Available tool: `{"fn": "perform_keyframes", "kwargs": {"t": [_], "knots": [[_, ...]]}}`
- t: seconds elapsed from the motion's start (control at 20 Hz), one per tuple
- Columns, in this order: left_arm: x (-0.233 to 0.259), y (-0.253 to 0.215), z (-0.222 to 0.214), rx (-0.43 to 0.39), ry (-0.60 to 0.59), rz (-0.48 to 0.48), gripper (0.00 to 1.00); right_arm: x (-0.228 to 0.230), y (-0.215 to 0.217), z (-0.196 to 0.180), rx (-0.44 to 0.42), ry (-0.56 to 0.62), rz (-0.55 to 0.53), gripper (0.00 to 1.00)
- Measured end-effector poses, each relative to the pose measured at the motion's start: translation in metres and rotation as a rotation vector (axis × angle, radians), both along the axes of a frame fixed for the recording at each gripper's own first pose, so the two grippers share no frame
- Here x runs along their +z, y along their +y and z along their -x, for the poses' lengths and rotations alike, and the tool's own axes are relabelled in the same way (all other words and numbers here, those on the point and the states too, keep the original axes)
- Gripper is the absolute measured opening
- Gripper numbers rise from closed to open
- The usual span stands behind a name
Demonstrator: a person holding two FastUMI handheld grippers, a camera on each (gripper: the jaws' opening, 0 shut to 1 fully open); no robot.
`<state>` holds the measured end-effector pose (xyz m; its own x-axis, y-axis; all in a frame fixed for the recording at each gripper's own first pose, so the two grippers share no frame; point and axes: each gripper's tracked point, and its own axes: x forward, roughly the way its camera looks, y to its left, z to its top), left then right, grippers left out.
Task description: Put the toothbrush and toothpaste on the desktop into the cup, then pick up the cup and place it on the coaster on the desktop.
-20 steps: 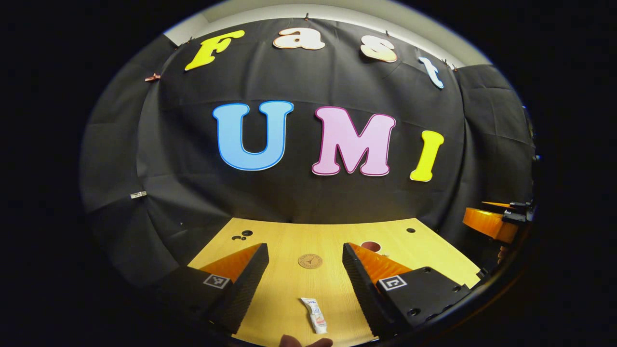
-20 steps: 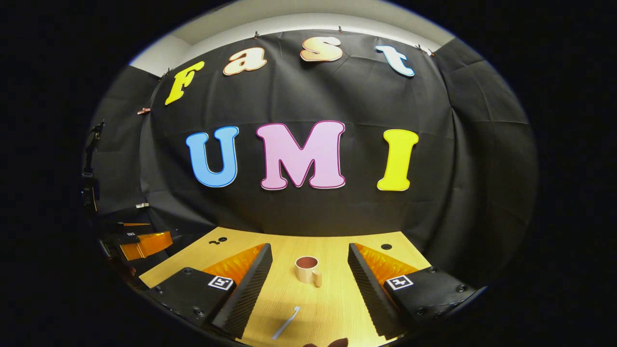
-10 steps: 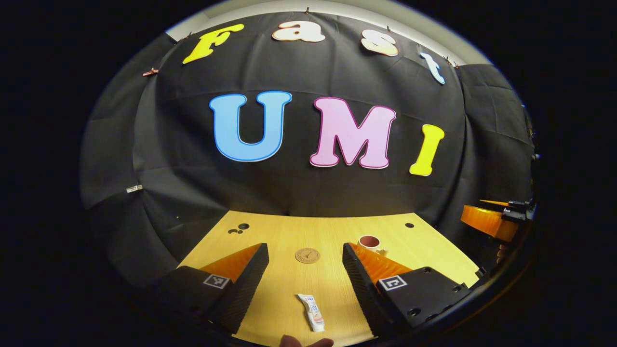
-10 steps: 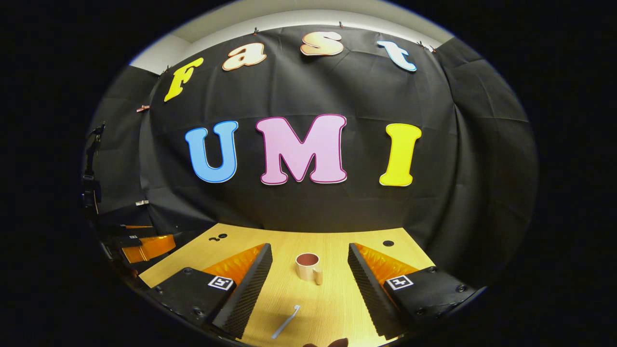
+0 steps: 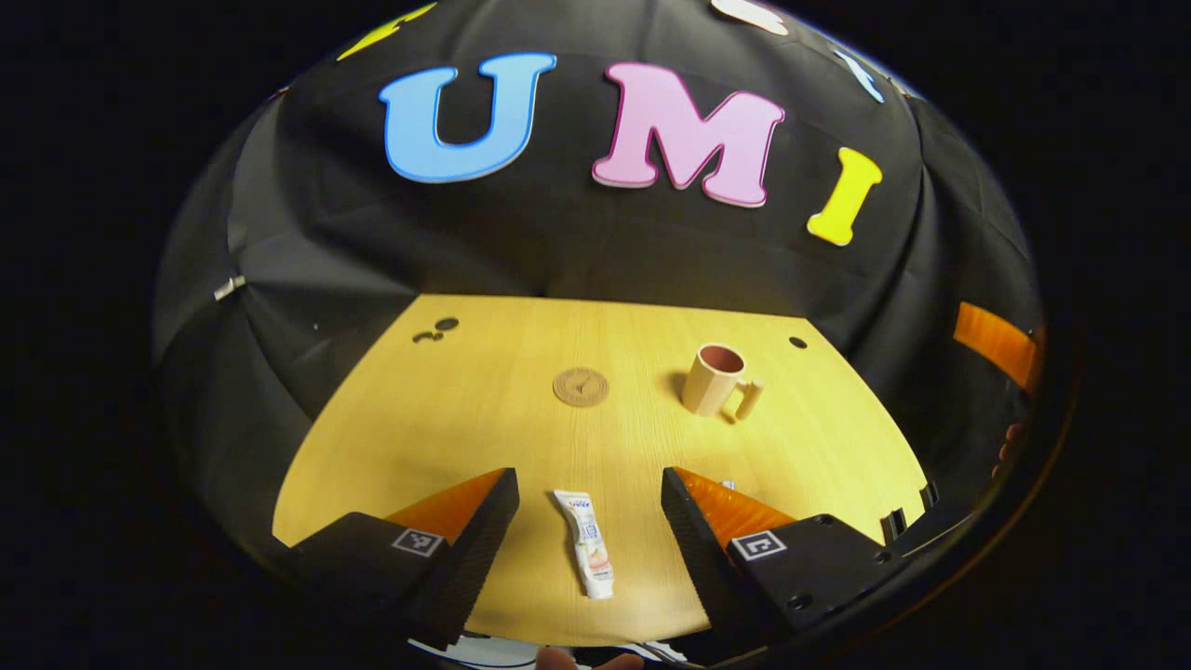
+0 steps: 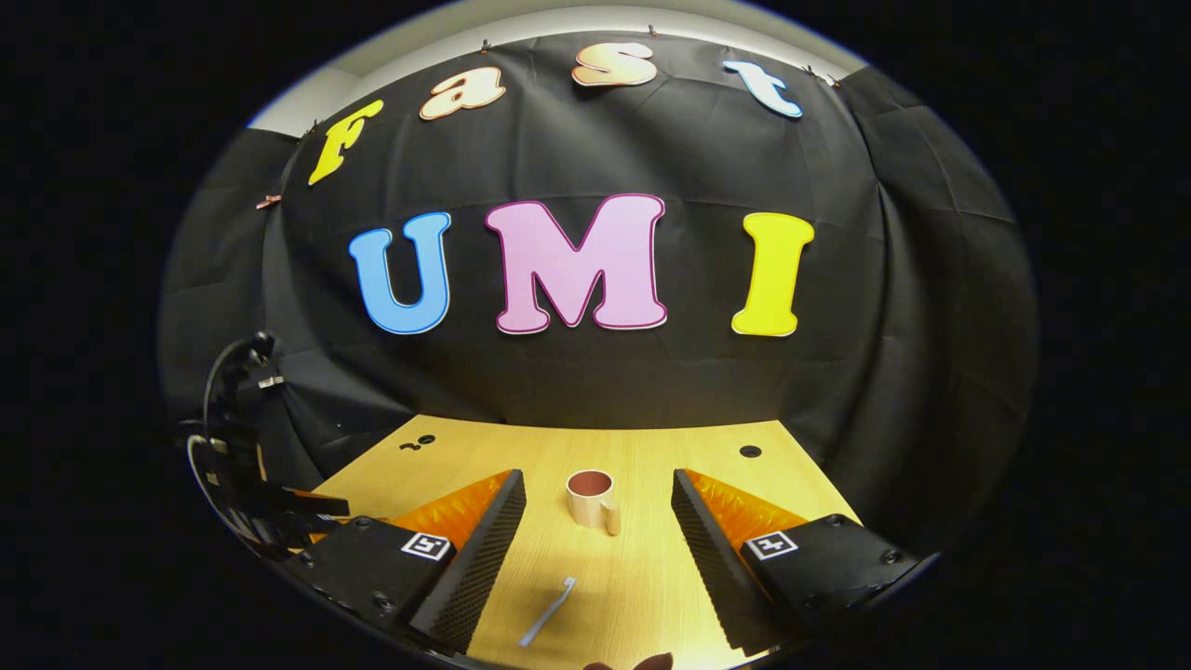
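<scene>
Peeking past a finger — toothbrush [image 5: 727, 485] tip; toothpaste [image 5: 584, 542] plain between.

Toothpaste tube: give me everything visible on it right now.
The toothpaste tube is small and white with blue print near the far end and a pinkish patch toward the near end. It looks like soft plastic, flat rather than full. It lies flat on the wooden desktop, lengthwise, slightly angled, between the open fingers of the left tool, which do not touch it. It sits near the desk's front edge, nearer than the coaster and cup. Only the desktop touches it.
</scene>
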<state>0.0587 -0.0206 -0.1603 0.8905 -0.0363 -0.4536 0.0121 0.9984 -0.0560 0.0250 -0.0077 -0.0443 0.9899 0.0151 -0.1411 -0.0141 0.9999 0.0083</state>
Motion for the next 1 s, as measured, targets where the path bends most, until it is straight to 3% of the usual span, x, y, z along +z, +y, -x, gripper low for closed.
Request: {"fn": "perform_keyframes", "kwargs": {"t": [0.25,0.55,0.8,1.0], "knots": [[-0.069,0.001,-0.022,0.033,0.147,0.049,0.96,-0.016,-0.008,-0.004,-0.004,0.051,-0.008,0.98],[-0.137,0.011,-0.035,0.075,0.307,0.026,0.93,-0.031,-0.013,-0.006,0.008,0.104,-0.022,0.98],[-0.161,0.008,-0.047,0.064,0.367,-0.002,0.91,-0.051,-0.008,-0.008,0.028,0.170,-0.028,0.98],[-0.178,0.009,-0.049,0.068,0.422,-0.016,0.89,-0.087,-0.003,-0.008,0.033,0.295,-0.025,0.98]]}}
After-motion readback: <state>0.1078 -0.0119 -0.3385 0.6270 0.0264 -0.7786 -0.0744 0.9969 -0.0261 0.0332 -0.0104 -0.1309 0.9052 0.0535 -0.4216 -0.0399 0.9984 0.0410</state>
